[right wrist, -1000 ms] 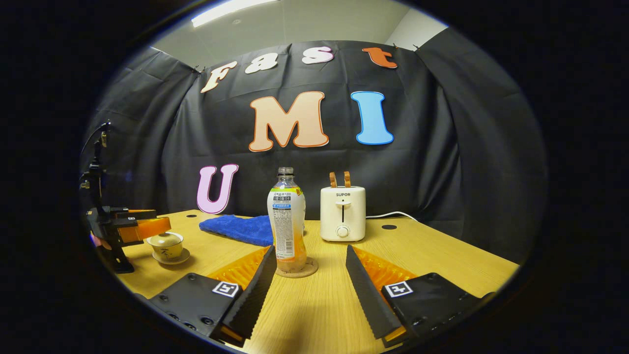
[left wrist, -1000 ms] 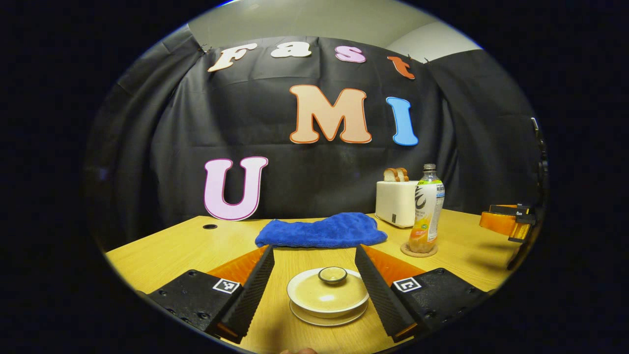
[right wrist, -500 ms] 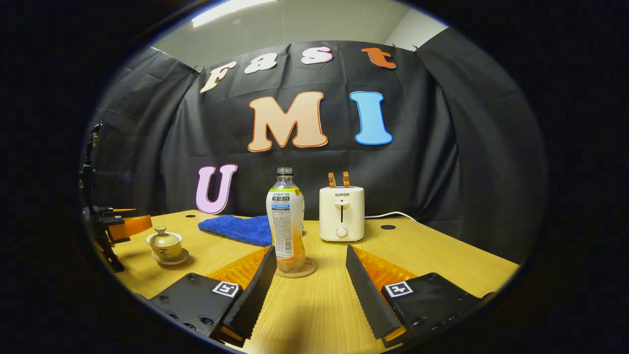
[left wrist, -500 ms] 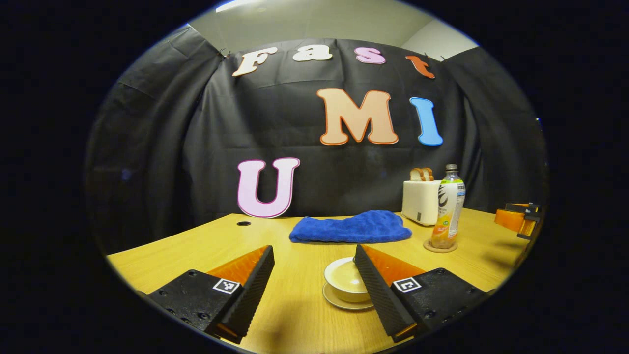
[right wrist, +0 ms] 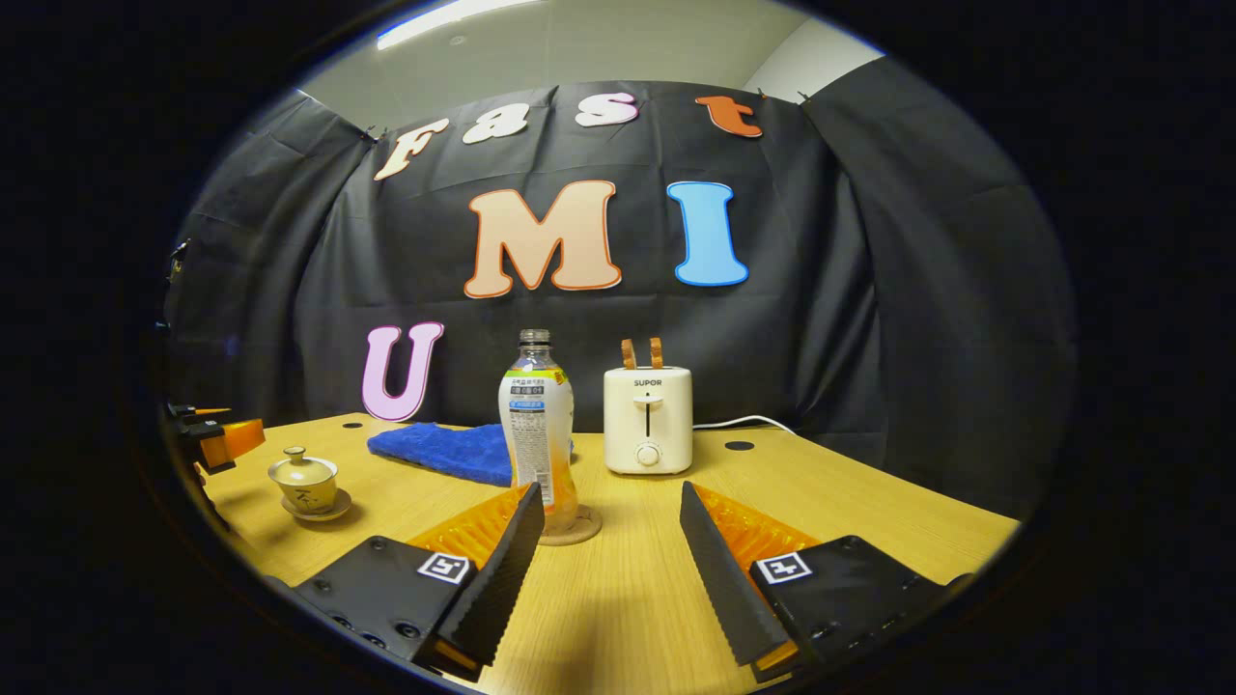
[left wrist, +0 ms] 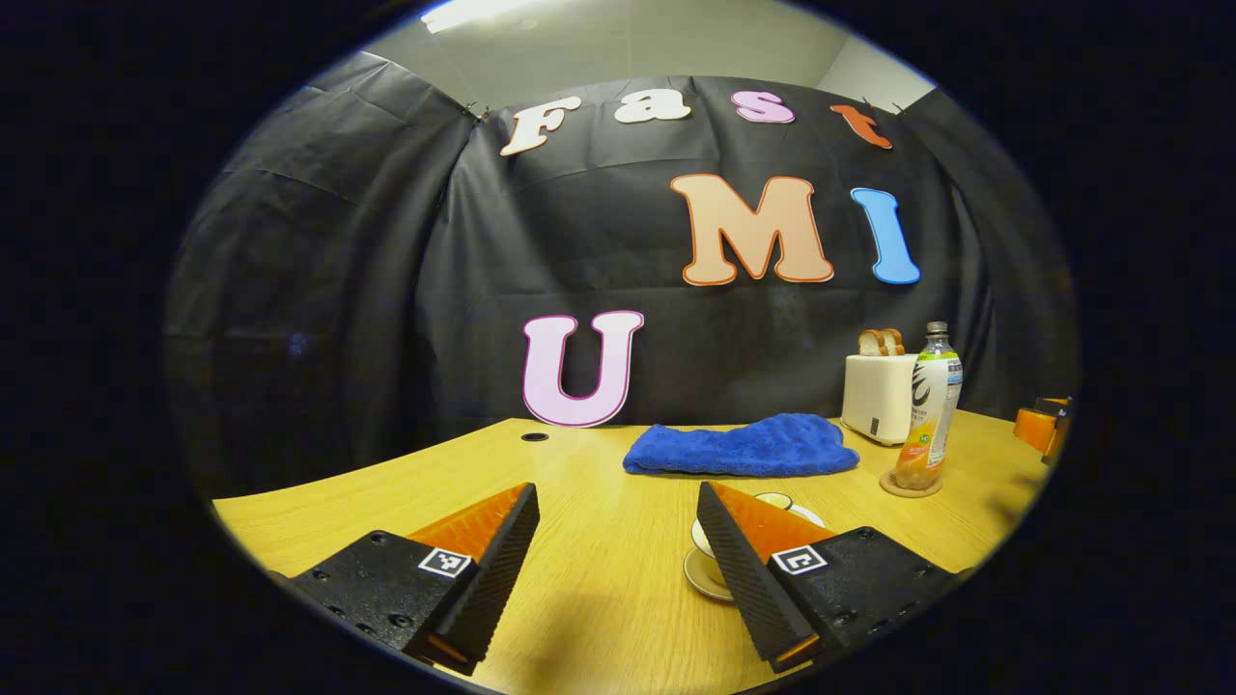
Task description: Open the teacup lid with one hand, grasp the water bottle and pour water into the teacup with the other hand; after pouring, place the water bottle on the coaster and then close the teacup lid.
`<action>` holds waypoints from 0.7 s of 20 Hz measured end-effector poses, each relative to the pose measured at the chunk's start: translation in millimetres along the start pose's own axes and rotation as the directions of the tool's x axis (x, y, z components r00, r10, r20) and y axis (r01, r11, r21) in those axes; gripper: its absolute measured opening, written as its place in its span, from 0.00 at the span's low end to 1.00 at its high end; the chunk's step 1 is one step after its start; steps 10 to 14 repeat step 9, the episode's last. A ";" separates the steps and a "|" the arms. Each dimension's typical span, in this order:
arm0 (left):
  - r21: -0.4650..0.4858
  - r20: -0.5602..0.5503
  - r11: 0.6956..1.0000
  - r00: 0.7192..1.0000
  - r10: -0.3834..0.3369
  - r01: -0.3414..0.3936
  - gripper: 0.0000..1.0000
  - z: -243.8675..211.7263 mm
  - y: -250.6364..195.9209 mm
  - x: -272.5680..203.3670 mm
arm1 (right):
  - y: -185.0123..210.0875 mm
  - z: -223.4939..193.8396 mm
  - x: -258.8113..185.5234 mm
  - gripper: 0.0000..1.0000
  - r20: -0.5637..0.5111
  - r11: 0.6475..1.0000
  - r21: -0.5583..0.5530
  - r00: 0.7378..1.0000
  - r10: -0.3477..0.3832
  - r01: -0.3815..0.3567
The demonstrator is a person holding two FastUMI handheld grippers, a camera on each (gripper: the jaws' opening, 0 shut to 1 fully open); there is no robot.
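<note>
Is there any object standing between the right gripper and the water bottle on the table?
Nothing visible does. In the right gripper view, the right gripper is open and only bare table lies between its fingers and the water bottle, which stands on its coaster slightly left of centre.

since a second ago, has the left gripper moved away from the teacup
Yes. In the right gripper view the left gripper has pulled back to the left of the teacup, which stays put on the table, lid on.
</note>
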State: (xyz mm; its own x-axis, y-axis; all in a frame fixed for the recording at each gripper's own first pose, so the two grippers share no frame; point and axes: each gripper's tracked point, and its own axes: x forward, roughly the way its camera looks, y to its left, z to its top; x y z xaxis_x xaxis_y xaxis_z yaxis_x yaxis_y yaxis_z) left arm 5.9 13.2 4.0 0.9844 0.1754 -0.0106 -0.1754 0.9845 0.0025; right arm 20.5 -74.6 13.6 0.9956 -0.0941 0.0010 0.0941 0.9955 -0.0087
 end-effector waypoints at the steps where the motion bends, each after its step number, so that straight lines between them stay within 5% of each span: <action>1: 0.001 0.000 1.000 1.000 0.011 -0.011 0.96 0.4 1.9 -0.3 | -0.7 -0.6 -1.0 0.91 0.000 1.000 0.000 1.000 -0.007 0.007; 6: 0.000 -0.001 0.997 0.997 0.072 -0.072 0.96 -0.3 13.7 -4.9 | -2.0 0.0 -2.5 0.89 0.000 1.000 0.000 1.000 -0.015 0.015; 14: -0.002 -0.002 0.998 0.998 0.070 -0.070 0.96 0.0 12.7 -5.5 | -2.1 -0.1 -3.6 0.91 0.000 1.000 -0.001 1.000 -0.015 0.015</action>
